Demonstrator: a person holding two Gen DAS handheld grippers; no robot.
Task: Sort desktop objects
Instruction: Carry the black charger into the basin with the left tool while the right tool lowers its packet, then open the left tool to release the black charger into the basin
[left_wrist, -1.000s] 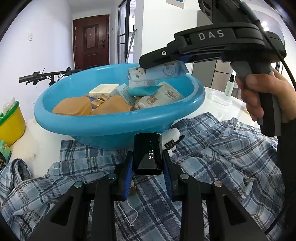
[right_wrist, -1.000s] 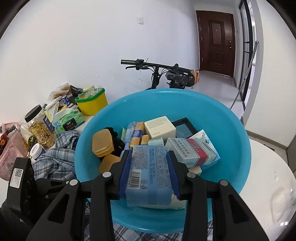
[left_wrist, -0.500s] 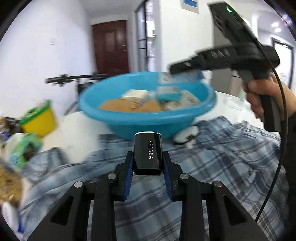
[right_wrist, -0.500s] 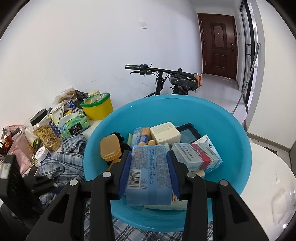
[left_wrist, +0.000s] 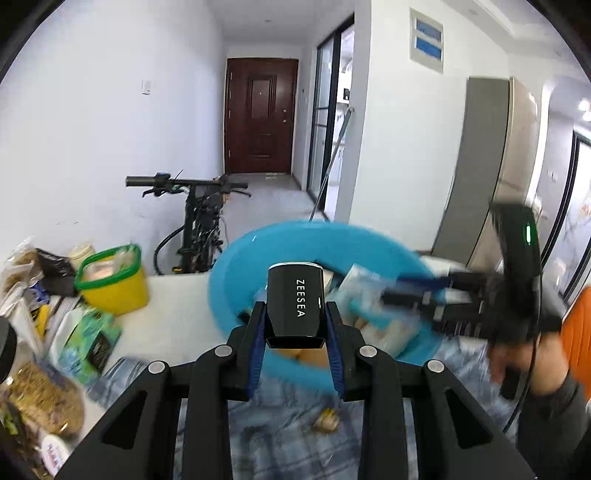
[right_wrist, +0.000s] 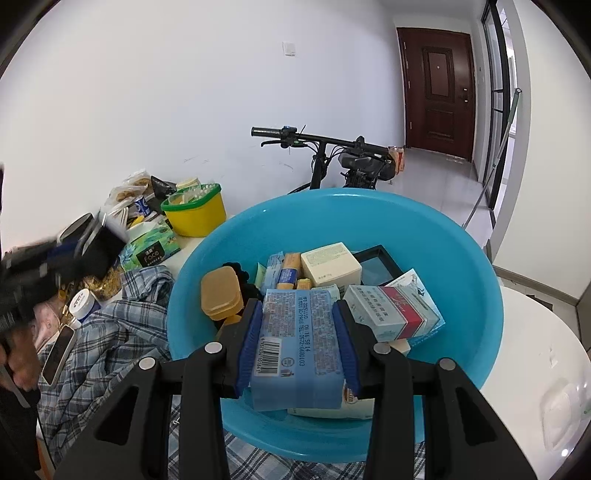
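My left gripper (left_wrist: 295, 325) is shut on a small black box (left_wrist: 295, 301) lettered ZEESEA, held up in the air in front of the blue basin (left_wrist: 236, 266). My right gripper (right_wrist: 297, 336) is shut on a light blue packet (right_wrist: 297, 343) with a barcode, held over the near part of the blue basin (right_wrist: 461, 254). Several boxes lie in the basin: a cream box (right_wrist: 330, 264), a red and blue carton (right_wrist: 388, 312), tan cases (right_wrist: 219, 297). In the left wrist view the right gripper (left_wrist: 373, 295) shows blurred at the right; in the right wrist view the left gripper (right_wrist: 103, 243) shows blurred at the left.
A plaid cloth (right_wrist: 110, 332) covers the white table (right_wrist: 535, 332) beside and under the basin. At the left stand a yellow tub with a green rim (right_wrist: 197, 212), a green tissue box (right_wrist: 151, 247), jars and a phone (right_wrist: 59, 354). A bicycle (right_wrist: 332, 155) leans behind.
My left gripper has risen from the plaid cloth with the black box and now looks over the basin's rim. The right gripper and its packet have stayed put.
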